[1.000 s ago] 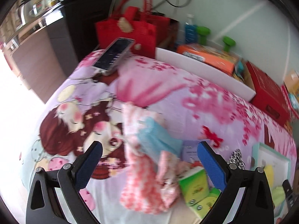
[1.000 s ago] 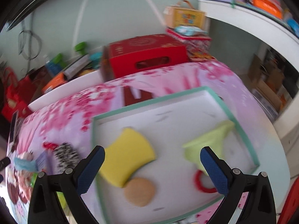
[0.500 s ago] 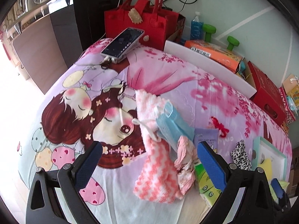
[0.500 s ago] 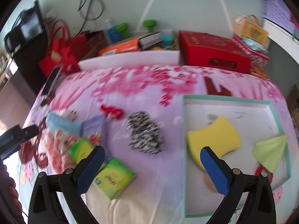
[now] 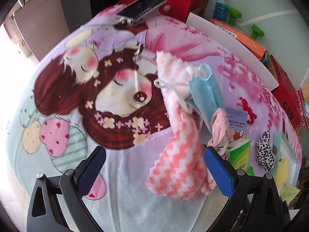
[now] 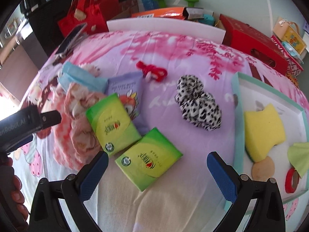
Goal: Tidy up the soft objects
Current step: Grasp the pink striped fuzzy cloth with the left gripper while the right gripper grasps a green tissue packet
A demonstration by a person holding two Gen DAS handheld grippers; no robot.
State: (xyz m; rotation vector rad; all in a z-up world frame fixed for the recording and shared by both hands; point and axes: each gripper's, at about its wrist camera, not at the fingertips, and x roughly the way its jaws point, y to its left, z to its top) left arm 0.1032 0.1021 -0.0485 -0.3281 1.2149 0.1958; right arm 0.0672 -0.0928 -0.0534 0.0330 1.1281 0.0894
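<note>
A pink-and-white fuzzy sock (image 5: 179, 135) lies on the cartoon bedspread (image 5: 77, 96) with a blue face mask (image 5: 206, 89) and a pale pink cloth (image 5: 220, 127) beside it. My left gripper (image 5: 152, 172) is open and empty, just in front of the sock's near end. My right gripper (image 6: 157, 176) is open and empty over the nearer of two green tissue packs (image 6: 148, 157), the other pack (image 6: 112, 122) to its left. A leopard-print scrunchie (image 6: 199, 104) and a red hair tie (image 6: 152, 71) lie beyond. A teal-rimmed tray (image 6: 236, 104) at right holds a yellow sponge (image 6: 264, 129).
A purple wipes pack (image 6: 127, 92) lies by the tissue packs. The tray also holds a green cloth (image 6: 299, 158), a tan round pad (image 6: 263, 169) and a red ring (image 6: 290, 179). A phone (image 5: 141, 7), red bag (image 6: 87, 17) and red box (image 6: 253, 42) line the far edge.
The left gripper has moved forward and down, closer to the sock. The right gripper has swung left from the tray to above the green tissue packs.
</note>
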